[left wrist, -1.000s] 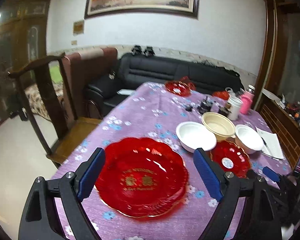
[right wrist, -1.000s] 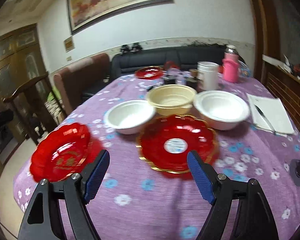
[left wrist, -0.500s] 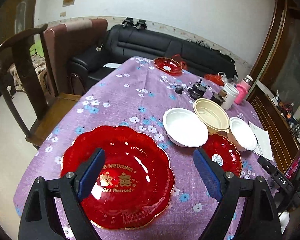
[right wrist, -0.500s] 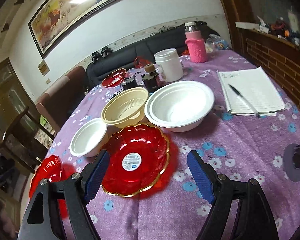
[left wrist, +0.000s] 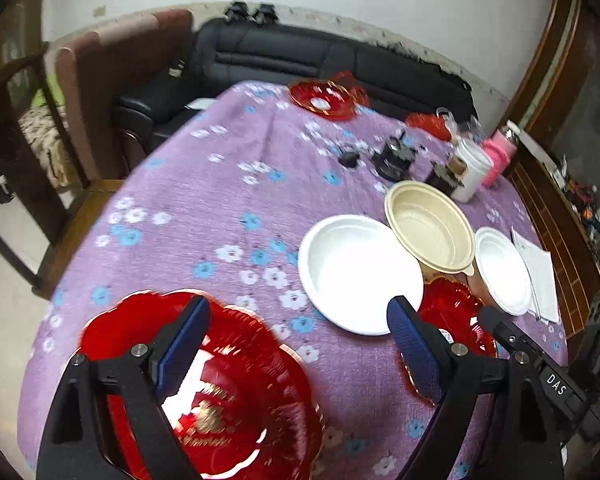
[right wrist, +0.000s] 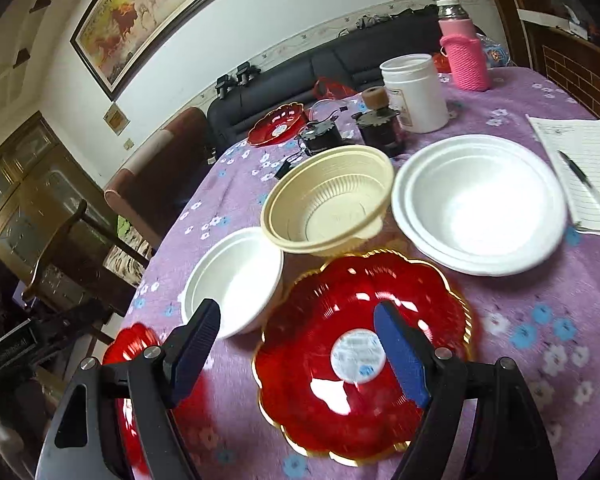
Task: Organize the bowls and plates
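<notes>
My left gripper (left wrist: 296, 344) is open and empty above a large red plate (left wrist: 236, 392) at the table's near left corner. My right gripper (right wrist: 300, 348) is open and empty above a gold-rimmed red plate (right wrist: 340, 344), which also shows in the left wrist view (left wrist: 456, 320). Behind it stand a small white bowl (right wrist: 236, 280), a cream bowl (right wrist: 332, 204) and a large white bowl (right wrist: 480, 204). In the left wrist view they are the small white bowl (left wrist: 356, 268), the cream bowl (left wrist: 428, 224) and the large white bowl (left wrist: 500, 268). A third red plate (left wrist: 324, 96) sits at the far edge.
The table has a purple flowered cloth (left wrist: 220, 200). A white jar (right wrist: 416, 92), a pink bottle (right wrist: 464, 56) and small dark items (right wrist: 324, 136) stand at the back. A notepad with a pen (right wrist: 580, 168) lies at the right. A wooden chair (left wrist: 28, 152) and a black sofa (left wrist: 300, 60) border the table.
Both grippers have moved forward and tilted down over the table. The plates and bowls look nearer; none of them has moved. Both stay open.
</notes>
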Demonstrator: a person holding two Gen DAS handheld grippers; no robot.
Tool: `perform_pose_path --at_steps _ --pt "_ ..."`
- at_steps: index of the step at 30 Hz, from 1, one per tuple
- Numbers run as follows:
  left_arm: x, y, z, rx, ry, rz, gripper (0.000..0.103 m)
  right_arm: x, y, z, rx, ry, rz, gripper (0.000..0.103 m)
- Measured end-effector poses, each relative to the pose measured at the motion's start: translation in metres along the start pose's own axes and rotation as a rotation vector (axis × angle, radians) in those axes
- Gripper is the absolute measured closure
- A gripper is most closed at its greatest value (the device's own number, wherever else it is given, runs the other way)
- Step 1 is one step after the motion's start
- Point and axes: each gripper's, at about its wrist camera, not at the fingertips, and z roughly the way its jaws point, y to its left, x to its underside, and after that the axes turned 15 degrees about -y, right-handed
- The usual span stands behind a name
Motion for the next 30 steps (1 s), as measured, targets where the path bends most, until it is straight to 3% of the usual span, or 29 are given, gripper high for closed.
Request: perform_pose_path --at_steps 9,19,22,25,29,30 --pt "-0.018 0.001 0.095 -0.004 0.158 -0.034 0.014 -0.001 0.015 0.054 -0.041 0.078 0.011 0.029" --pt "-0.010 -0.002 0.140 -0.002 0.256 -0.007 0.016 0.010 0.009 0.093 -0.038 0.137 -0.003 0.038" --pt "-0.005 -0.012 0.151 0.003 0.288 0.029 0.029 0.012 0.008 0.095 -0.061 0.144 0.004 0.051" --pt "0.003 -0.022 0.160 0.008 0.340 0.066 0.065 0.015 0.006 0.098 -0.068 0.150 0.014 0.064" --pt "-0.003 -0.029 0.150 -0.025 0.278 0.106 0.080 0.015 0.007 0.095 -0.099 0.143 0.034 0.084" --pt "-0.006 -0.028 0.144 -0.020 0.266 0.088 0.084 0.014 0.007 0.093 -0.098 0.137 0.032 0.084"
